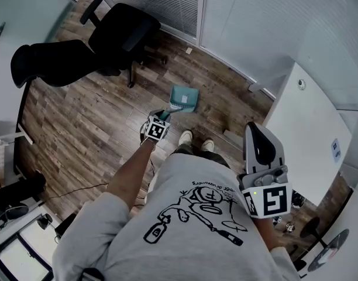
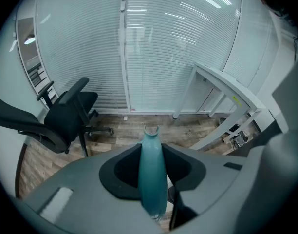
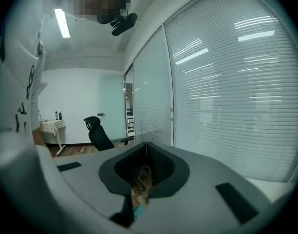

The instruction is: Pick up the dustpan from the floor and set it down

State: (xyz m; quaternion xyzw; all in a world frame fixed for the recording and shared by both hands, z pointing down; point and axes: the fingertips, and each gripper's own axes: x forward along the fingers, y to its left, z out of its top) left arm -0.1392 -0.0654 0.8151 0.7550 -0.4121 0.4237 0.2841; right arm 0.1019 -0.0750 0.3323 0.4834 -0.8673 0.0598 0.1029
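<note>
Left gripper (image 1: pixel 160 119), centre of the head view, was clamped on the teal handle (image 2: pixel 152 174) of the dustpan (image 1: pixel 183 98), whose pan showed just above centre against the wooden floor (image 1: pixel 79 122). Right gripper (image 1: pixel 254 132), lower right, had its jaws together on nothing. A clean set-down likely called for a firm grip and a level pan, with release only once it rested flat.

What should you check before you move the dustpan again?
1. Left gripper clamped on the dustpan: ok.
2. Teal handle sits centred between the jaws in the left gripper view: ok.
3. Dustpan lifted off the floor: cannot tell.
4. Right gripper shut, empty and well off to the side: ok.
5. Office chair stands apart from the dustpan: ok.
</note>
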